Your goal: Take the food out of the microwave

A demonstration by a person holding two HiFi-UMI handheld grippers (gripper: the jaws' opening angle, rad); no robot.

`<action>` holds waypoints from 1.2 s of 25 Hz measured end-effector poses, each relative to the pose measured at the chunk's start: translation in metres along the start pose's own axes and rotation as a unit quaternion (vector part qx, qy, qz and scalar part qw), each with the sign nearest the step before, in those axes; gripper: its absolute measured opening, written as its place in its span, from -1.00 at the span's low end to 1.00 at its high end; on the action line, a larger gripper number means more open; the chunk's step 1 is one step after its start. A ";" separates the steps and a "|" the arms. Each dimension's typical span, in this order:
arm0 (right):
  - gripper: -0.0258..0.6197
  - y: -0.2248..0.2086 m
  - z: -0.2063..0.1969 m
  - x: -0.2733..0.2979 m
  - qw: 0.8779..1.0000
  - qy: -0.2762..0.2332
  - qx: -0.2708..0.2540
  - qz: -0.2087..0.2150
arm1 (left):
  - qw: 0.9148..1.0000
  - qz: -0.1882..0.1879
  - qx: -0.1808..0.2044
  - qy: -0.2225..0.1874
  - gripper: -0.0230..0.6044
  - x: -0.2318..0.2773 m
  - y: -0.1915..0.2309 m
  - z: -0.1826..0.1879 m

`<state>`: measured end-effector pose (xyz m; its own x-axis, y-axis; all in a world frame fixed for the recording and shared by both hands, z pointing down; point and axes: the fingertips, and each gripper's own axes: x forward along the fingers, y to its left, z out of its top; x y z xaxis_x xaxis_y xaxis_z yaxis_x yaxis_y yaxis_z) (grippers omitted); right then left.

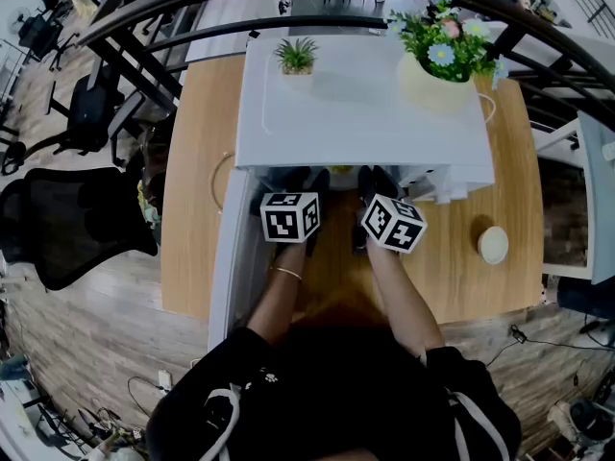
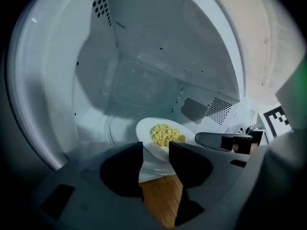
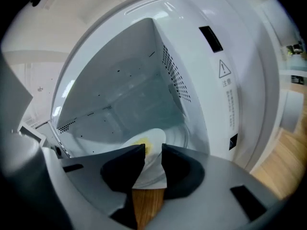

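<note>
— How far along are we?

— Early, I'd say. The door stands open at the left, so that part is done, and I have both grippers inside the microwave. My left gripper has its jaws spread. The near rim of the plate lines up with the gap, but I see no pad pressing on it.

— And the food?

— The food sits on that plate, down on the cavity floor. It doesn't look lifted.

— Right side?

— My right gripper has its jaws apart too, with a narrower gap, facing the plate's edge from the other side.

— So what's left?

— Nearly everything. I must pinch the rim, raise the plate, draw it out level and set it on the table.
</note>
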<state>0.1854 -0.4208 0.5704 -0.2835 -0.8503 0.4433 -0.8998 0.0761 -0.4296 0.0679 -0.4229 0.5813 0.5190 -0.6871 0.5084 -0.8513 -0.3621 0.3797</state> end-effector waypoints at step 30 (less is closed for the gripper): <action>-0.71 0.000 0.006 -0.085 0.998 -0.039 0.011 0.048 | 0.998 0.023 0.033 -0.057 -0.40 -0.065 -0.064 -0.009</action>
<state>0.2118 -0.3514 0.5281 -0.3399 -0.8780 0.3372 -0.8626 0.1481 -0.4838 0.0898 -0.3497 0.5308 0.4706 -0.7695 0.4319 -0.8792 -0.3672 0.3037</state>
